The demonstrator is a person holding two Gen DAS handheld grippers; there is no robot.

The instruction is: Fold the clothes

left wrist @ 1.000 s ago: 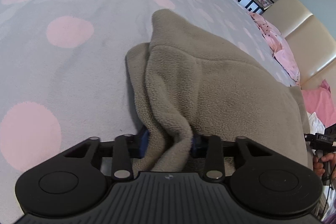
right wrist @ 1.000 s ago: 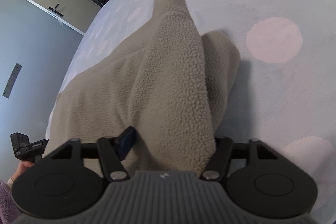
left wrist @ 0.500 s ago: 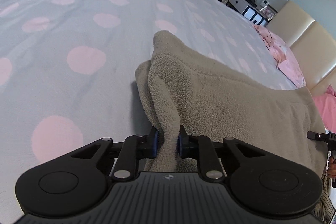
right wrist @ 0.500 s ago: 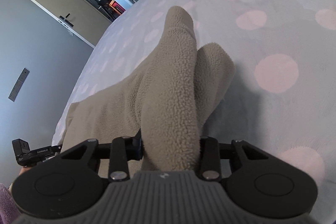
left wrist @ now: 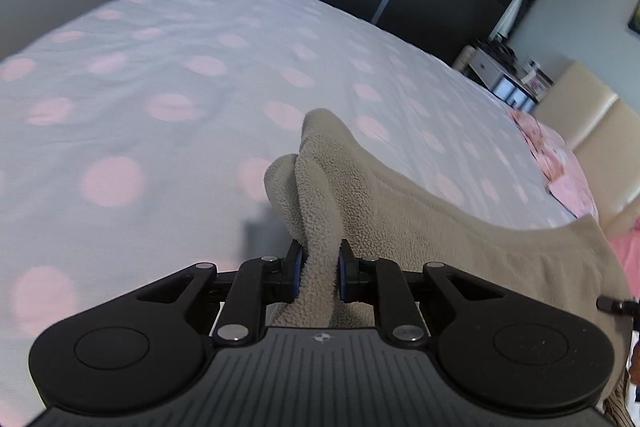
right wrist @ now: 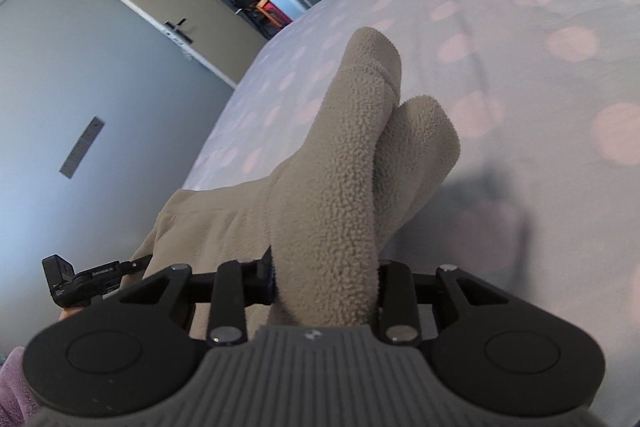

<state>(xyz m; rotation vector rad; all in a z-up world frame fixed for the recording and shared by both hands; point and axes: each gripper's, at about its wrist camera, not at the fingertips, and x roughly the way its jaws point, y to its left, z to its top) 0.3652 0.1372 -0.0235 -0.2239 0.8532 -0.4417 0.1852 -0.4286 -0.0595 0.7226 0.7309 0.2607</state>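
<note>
The left gripper [left wrist: 319,277] is clamped on a bunched corner of the beige fleece garment [left wrist: 420,227], its blue-faced pads [left wrist: 296,271] pressing a narrow pleat from both sides, and the cloth rises in two soft lobes ahead of the fingers, clear of the bed [left wrist: 140,115]; pinching a gathered corner like this looks meant to give a firm hold on thick pile, so the edge can be carried without slipping. From there the fleece stretches rightward as a taut sheet towards the other tool, which suggests the two corners are being held apart to keep one edge straight for a fold. The right gripper [right wrist: 325,285] is likewise closed on a fat roll of the same fleece garment [right wrist: 340,163], the fabric filling the gap between its fingers and hiding the pads almost wholly. Beneath lies the grey cover with pink dots, wide and bare ahead of both tools, so nothing seems to block laying the garment down. Pink bedding [left wrist: 568,171] lies at the far right near a cream headboard [left wrist: 600,131], well apart; an open door [right wrist: 168,7] stands beyond the bed's edge
</note>
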